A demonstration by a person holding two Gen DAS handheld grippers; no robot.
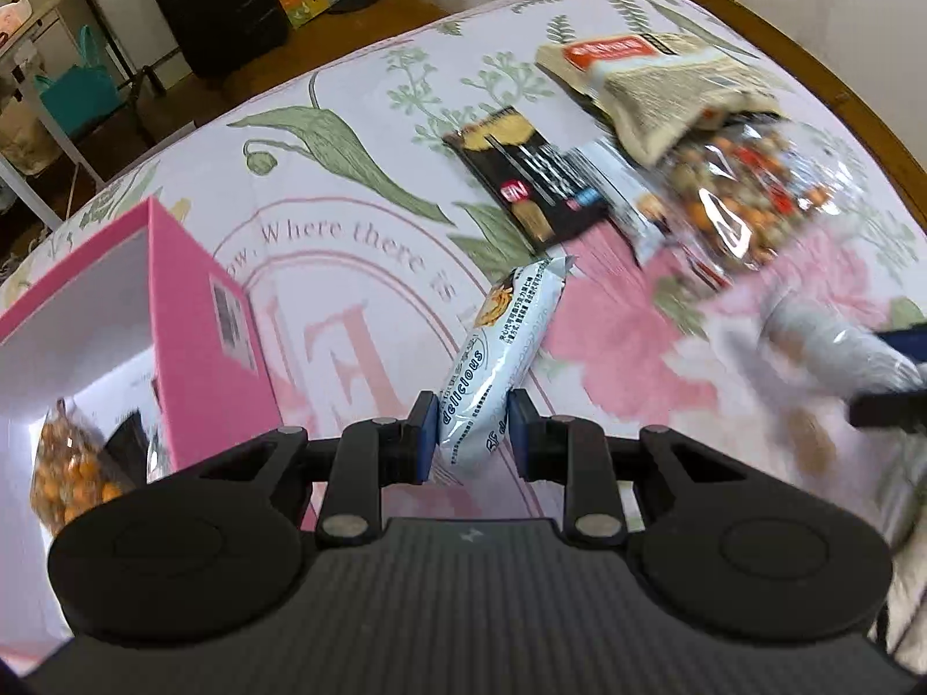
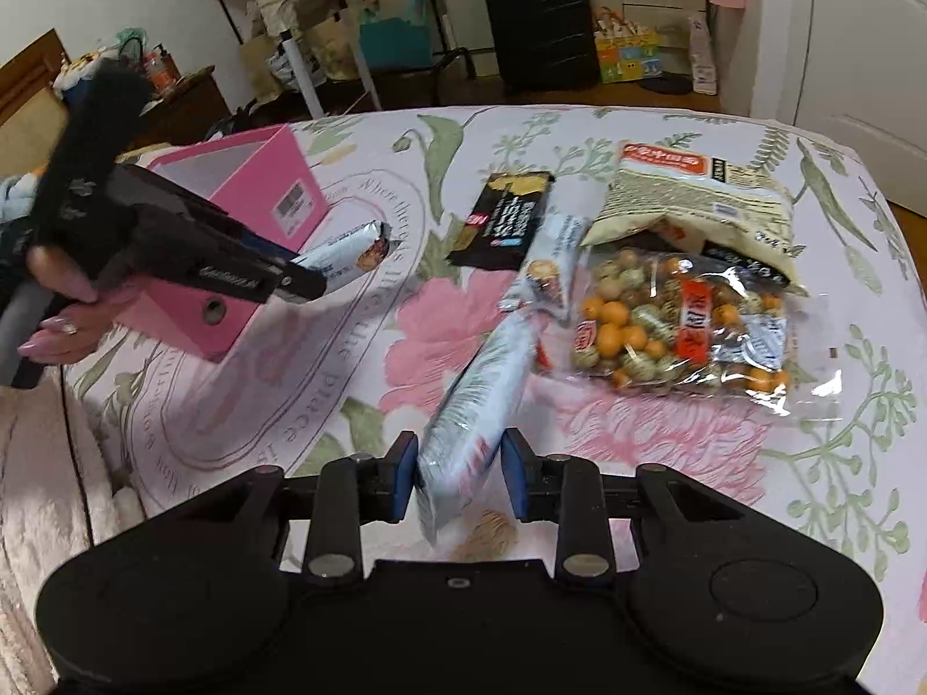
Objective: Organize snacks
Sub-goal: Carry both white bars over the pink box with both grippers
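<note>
While two snacks already lie in pink box [image 1: 197, 313] near bedspread's [image 1: 359, 185] left edge: left gripper [image 1: 472, 434] and right gripper [image 2: 457, 475] each clamped on a white packet [image 1: 492, 359], midway; four more left near far-right corner.

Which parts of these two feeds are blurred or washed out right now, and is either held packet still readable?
Left wrist view: the right side smears, the clear bag of round snacks and right gripper streaked; the white packet in the left gripper stays sharp, print legible; the pink box interior is washed out. Right wrist view: its held packet is motion-blurred, print unreadable; edges bend from fisheye.
</note>
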